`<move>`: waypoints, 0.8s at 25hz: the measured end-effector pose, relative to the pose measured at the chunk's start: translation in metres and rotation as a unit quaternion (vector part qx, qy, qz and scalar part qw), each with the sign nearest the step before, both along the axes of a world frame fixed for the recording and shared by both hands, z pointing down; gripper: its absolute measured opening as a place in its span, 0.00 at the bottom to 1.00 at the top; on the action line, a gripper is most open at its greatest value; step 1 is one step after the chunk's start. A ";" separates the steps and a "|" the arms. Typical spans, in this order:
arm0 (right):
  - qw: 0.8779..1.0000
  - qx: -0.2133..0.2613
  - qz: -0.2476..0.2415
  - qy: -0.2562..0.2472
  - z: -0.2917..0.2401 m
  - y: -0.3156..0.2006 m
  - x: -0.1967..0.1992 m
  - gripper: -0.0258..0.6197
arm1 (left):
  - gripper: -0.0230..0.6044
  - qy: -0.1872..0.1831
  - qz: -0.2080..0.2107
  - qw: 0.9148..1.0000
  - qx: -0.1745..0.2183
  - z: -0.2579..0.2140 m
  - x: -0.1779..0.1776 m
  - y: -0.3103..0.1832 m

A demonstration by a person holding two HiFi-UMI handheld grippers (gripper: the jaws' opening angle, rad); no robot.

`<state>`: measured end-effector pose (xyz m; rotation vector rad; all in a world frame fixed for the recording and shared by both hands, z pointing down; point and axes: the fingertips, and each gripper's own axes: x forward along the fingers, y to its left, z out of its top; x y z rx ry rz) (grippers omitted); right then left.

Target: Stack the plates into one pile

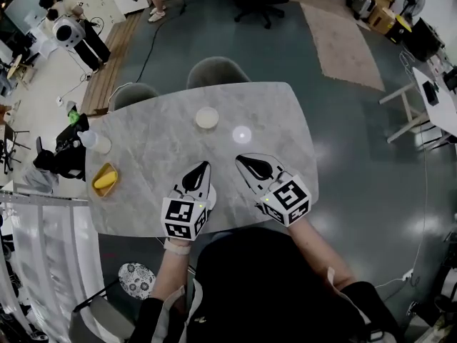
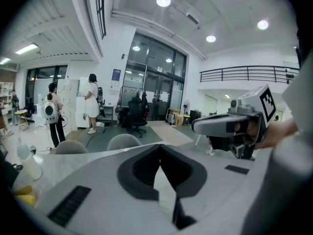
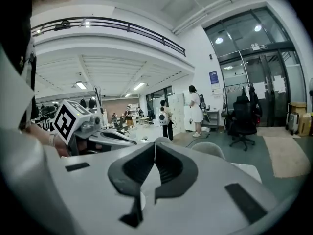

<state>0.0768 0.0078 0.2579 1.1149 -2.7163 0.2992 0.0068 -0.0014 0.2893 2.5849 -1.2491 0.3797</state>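
A small pile of cream plates sits on the marble table, toward its far side. Both grippers hover above the near part of the table, side by side and pointing away from me. My left gripper is shut with nothing between its jaws; in the left gripper view its tips meet. My right gripper is shut and empty too, and its tips touch. Each gripper shows in the other's view: the right gripper and the left gripper. The plates lie ahead of both, untouched.
A yellow object in a small tray and a clear bottle stand at the table's left edge. Two grey chairs are tucked in at the far side. People stand far off to the left.
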 end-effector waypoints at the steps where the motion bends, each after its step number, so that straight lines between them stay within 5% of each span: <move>1: 1.000 0.004 0.005 -0.001 -0.003 0.002 0.007 0.07 | 0.05 0.004 0.009 1.000 0.007 -0.004 0.007 0.002; 11: 0.998 0.031 0.058 -0.005 -0.017 0.028 0.060 0.07 | 0.05 0.024 0.060 0.997 0.049 -0.030 0.054 0.019; 20: 0.995 0.040 0.088 -0.003 -0.014 0.044 0.091 0.07 | 0.05 0.036 0.096 0.994 0.046 -0.032 0.076 0.038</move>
